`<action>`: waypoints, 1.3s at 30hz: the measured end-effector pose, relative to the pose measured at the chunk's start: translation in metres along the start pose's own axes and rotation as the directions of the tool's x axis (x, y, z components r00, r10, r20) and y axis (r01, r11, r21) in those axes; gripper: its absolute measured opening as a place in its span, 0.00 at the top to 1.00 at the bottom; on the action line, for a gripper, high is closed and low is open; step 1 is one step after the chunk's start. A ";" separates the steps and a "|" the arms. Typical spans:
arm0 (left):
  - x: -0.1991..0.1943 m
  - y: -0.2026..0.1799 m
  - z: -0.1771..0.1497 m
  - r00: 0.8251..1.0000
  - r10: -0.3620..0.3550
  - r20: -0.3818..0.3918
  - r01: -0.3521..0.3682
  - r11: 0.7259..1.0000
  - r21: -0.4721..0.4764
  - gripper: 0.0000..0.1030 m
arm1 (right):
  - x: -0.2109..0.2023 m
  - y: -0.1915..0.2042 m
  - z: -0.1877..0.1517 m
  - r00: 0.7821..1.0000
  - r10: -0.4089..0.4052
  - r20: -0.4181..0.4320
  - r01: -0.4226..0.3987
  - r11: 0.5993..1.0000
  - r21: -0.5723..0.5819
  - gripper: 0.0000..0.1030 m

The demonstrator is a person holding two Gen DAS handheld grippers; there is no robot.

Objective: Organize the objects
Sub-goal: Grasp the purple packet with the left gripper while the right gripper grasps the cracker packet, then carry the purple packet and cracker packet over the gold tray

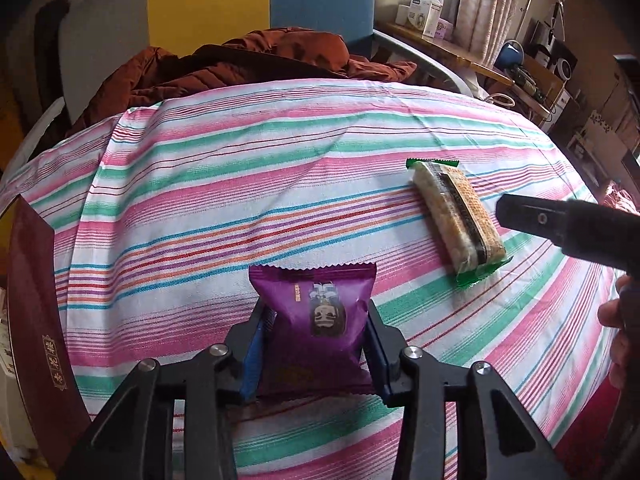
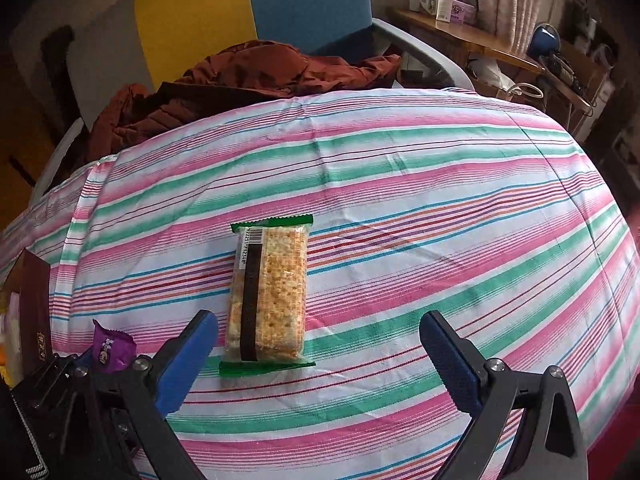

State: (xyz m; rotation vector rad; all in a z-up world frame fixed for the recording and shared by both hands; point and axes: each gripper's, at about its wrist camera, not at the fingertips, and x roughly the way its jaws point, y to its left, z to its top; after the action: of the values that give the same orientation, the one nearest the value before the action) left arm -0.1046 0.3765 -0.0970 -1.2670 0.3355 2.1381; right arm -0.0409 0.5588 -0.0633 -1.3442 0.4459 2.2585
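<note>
Left grip secured, right approach pending.

My left gripper (image 1: pixel 316 320) pinched the purple packet (image 1: pixel 318 320) over the striped cloth (image 1: pixel 200 184); my right gripper (image 2: pixel 316 344), spread, needed centring on the cracker pack (image 2: pixel 266 296) lying just ahead.

One purple snack packet (image 1: pixel 316 316); one green-edged cracker pack (image 2: pixel 266 296); one maroon box (image 1: pixel 34 320); one brown jacket (image 1: pixel 240 60).

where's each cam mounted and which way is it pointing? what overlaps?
Left wrist: on the left gripper, looking forward along its fingers, shut on the purple snack packet; the right gripper and part of a hand show at the right edge.
Right wrist: on the right gripper, fingers open, facing the cracker packet; the left gripper sits lower left.
Shared: both packets, the striped cloth, the brown jacket.
</note>
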 end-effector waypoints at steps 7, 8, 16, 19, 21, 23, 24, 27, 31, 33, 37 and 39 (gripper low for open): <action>0.000 0.003 -0.001 1.000 -0.027 0.005 0.027 1.000 -0.009 0.57 | 0.038 0.029 0.021 0.997 -0.051 -0.065 0.046 0.997 -0.065 0.20; 0.000 0.003 -0.001 1.000 -0.025 0.005 0.025 1.000 -0.004 0.57 | 0.045 0.033 0.021 0.994 -0.064 -0.083 0.058 0.995 -0.081 0.26; -0.002 0.001 -0.005 1.000 -0.011 0.023 0.011 1.000 0.024 0.59 | 0.027 0.031 -0.014 0.989 0.007 -0.150 -0.026 0.992 -0.123 0.55; -0.005 0.000 -0.009 1.000 0.007 0.026 -0.007 1.000 0.021 0.59 | 0.020 0.031 -0.034 0.988 0.036 -0.151 -0.055 0.990 -0.129 0.55; -0.008 -0.002 -0.015 0.999 0.021 0.032 -0.022 0.999 0.027 0.59 | 0.018 0.033 -0.040 0.990 0.027 -0.137 -0.048 0.988 -0.148 0.55; -0.013 -0.004 -0.022 0.999 0.038 0.037 -0.040 0.998 0.040 0.59 | 0.020 0.034 -0.040 0.992 0.024 -0.124 -0.045 0.986 -0.163 0.55; -0.016 -0.005 -0.026 0.998 0.044 0.039 -0.046 0.998 0.045 0.59 | 0.020 0.036 -0.039 0.993 0.022 -0.116 -0.041 0.985 -0.170 0.55; -0.025 -0.006 -0.039 0.998 0.048 0.046 -0.050 0.997 0.054 0.60 | 0.021 0.040 -0.040 0.995 0.013 -0.098 -0.032 0.982 -0.188 0.55; -0.040 -0.006 -0.055 0.998 0.041 0.040 -0.044 0.998 0.053 0.61 | 0.020 0.048 -0.035 0.995 0.039 -0.088 -0.057 0.976 -0.211 0.55; -0.051 -0.007 -0.062 0.998 0.033 0.054 -0.036 0.998 0.057 0.61 | 0.018 0.056 -0.036 0.995 0.062 -0.082 -0.080 0.968 -0.236 0.55; -0.080 -0.002 -0.071 0.996 0.025 0.089 -0.029 0.998 0.052 0.61 | 0.017 0.072 -0.040 0.992 0.102 -0.080 -0.121 0.948 -0.293 0.55; -0.099 0.003 -0.073 0.993 0.024 0.112 -0.029 0.999 0.045 0.61 | 0.015 0.077 -0.042 0.989 0.122 -0.078 -0.141 0.941 -0.307 0.55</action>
State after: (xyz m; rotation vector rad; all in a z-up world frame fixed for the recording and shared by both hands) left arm -0.0210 0.2996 -0.0495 -1.1176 0.3540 2.2001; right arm -0.0589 0.4771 -0.0935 -1.5790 0.2067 2.4845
